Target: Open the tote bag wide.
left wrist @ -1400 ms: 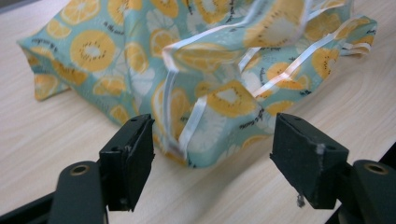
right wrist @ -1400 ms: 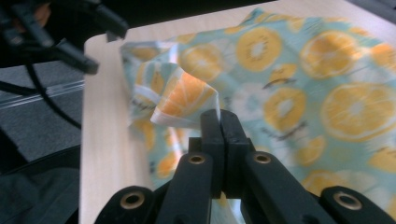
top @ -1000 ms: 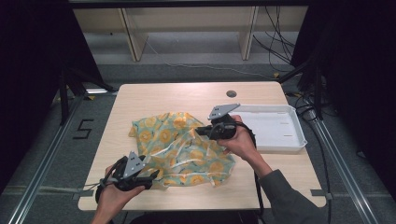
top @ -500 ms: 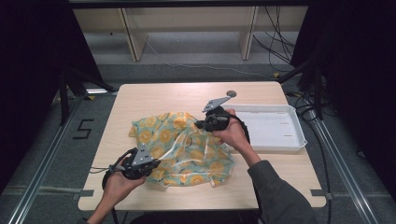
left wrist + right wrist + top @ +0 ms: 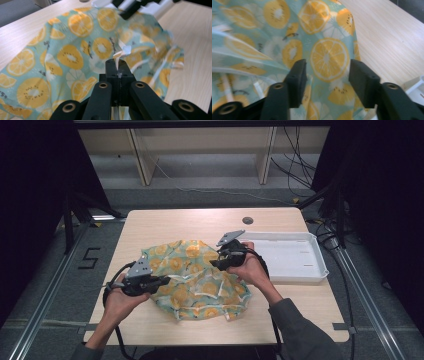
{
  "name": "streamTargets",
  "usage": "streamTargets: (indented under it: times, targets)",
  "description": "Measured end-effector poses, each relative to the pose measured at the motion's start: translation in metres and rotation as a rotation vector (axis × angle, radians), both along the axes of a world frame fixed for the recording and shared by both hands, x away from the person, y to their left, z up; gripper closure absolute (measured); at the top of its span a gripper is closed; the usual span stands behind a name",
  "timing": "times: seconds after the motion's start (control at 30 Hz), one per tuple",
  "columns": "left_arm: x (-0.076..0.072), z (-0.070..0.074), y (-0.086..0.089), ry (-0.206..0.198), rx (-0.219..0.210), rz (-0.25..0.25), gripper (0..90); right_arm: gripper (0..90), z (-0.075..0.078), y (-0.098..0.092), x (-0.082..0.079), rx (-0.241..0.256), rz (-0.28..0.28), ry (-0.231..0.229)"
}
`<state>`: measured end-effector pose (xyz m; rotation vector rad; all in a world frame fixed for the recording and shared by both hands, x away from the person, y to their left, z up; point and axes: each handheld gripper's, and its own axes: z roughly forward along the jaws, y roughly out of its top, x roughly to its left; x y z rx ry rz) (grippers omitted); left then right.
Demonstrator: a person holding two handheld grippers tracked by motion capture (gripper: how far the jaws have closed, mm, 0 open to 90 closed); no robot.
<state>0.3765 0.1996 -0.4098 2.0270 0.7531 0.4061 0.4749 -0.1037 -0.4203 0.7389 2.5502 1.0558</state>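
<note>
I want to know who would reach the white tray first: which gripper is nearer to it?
Right. The right gripper hovers over the fruit-print cloth beside the white tray; the left gripper is across the cloth.

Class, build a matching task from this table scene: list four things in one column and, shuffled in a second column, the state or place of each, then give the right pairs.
Things:
1. left gripper
2. right gripper
3. white tray
4. fruit-print cloth

States or places:
A. lies rumpled at the table's middle
B. jaws open above the cloth
C. stands at the table's right side
D. jaws shut on a pale strip of the cloth

Pairs: 1-D, 2-B, 3-C, 4-A
</note>
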Motion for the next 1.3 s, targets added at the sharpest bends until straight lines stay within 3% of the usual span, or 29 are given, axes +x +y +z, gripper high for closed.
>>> streamTargets:
  times: [0.07,0.13,0.17,0.2,0.27,0.3,0.37,0.47,0.5,0.63,0.7,0.77,0.8,0.87,0.9,0.93,0.97,1.0,1.03,1.13,1.17,1.23,1.27,1.3]
  targets:
    - [0.008,0.005,0.001,0.017,-0.025,-0.004,89.4,42.5,0.008,-0.007,-0.013,0.039,0.003,-0.025]
    - [0.012,0.007,0.001,0.021,-0.036,0.010,89.4,41.8,0.013,-0.011,-0.019,0.034,0.021,-0.013]
    - [0.015,0.010,0.001,0.026,-0.035,0.007,89.4,41.2,0.016,-0.015,-0.028,0.038,0.028,-0.040]
    - [0.017,0.011,0.001,0.027,-0.041,0.015,89.4,41.7,0.017,-0.019,-0.037,0.039,0.033,-0.019]
    - [0.024,0.016,0.002,0.024,-0.062,0.028,89.4,43.2,0.015,-0.025,-0.051,0.019,0.066,-0.045]
    - [0.025,0.018,0.003,0.026,-0.057,0.032,89.3,44.8,0.006,-0.029,-0.065,-0.001,0.087,-0.057]
    - [0.029,0.022,0.005,0.029,-0.071,0.045,89.3,45.1,0.003,-0.031,-0.069,-0.018,0.104,-0.045]
    - [0.034,0.029,0.007,0.024,-0.082,0.061,89.4,46.4,-0.019,-0.034,-0.083,-0.058,0.102,-0.022]
    - [0.035,0.031,0.009,0.024,-0.091,0.060,89.3,45.5,-0.024,-0.034,-0.085,-0.073,0.112,-0.001]
    - [0.039,0.034,0.012,0.019,-0.103,0.078,89.3,42.2,-0.037,-0.032,-0.090,-0.080,0.143,0.010]
    - [0.040,0.035,0.014,0.027,-0.088,0.078,89.3,41.3,-0.042,-0.028,-0.094,-0.100,0.121,0.006]
    - [0.041,0.034,0.015,0.035,-0.093,0.071,89.3,41.2,-0.048,-0.025,-0.095,-0.109,0.113,-0.006]
    - [0.041,0.033,0.015,0.027,-0.091,0.075,89.3,44.3,-0.053,-0.021,-0.093,-0.137,0.112,-0.020]
    - [0.041,0.032,0.015,0.026,-0.101,0.082,89.3,49.1,-0.055,-0.020,-0.093,-0.149,0.102,-0.015]
    - [0.041,0.033,0.016,0.035,-0.094,0.085,89.3,59.8,-0.057,-0.018,-0.091,-0.178,0.104,-0.035]
    - [0.042,0.033,0.018,0.040,-0.088,0.080,89.3,79.4,-0.059,-0.018,-0.088,-0.212,0.126,-0.045]
    - [0.042,0.032,0.019,0.032,-0.093,0.078,89.3,79.4,-0.059,-0.018,-0.088,-0.212,0.126,-0.045]
    - [0.042,0.031,0.020,0.041,-0.089,0.090,89.2,89.3,-0.056,-0.020,-0.082,-0.218,0.139,-0.054]
    - [0.043,0.030,0.022,0.040,-0.086,0.079,89.2,89.3,-0.056,-0.020,-0.082,-0.218,0.139,-0.054]
    - [0.043,0.026,0.026,0.044,-0.083,0.090,89.1,90.0,-0.044,-0.021,-0.074,-0.173,0.127,-0.045]
    - [0.042,0.025,0.028,0.050,-0.065,0.105,88.8,90.0,-0.031,-0.022,-0.065,-0.125,0.136,-0.063]
    - [0.042,0.020,0.033,0.054,-0.071,0.111,88.6,90.0,-0.022,-0.022,-0.062,-0.102,0.117,-0.058]
    - [0.042,0.017,0.037,0.054,-0.065,0.123,88.0,90.0,-0.003,-0.023,-0.050,-0.051,0.135,-0.084]
    - [0.042,0.015,0.039,0.059,-0.063,0.127,88.0,90.0,-0.003,-0.023,-0.050,-0.051,0.135,-0.084]
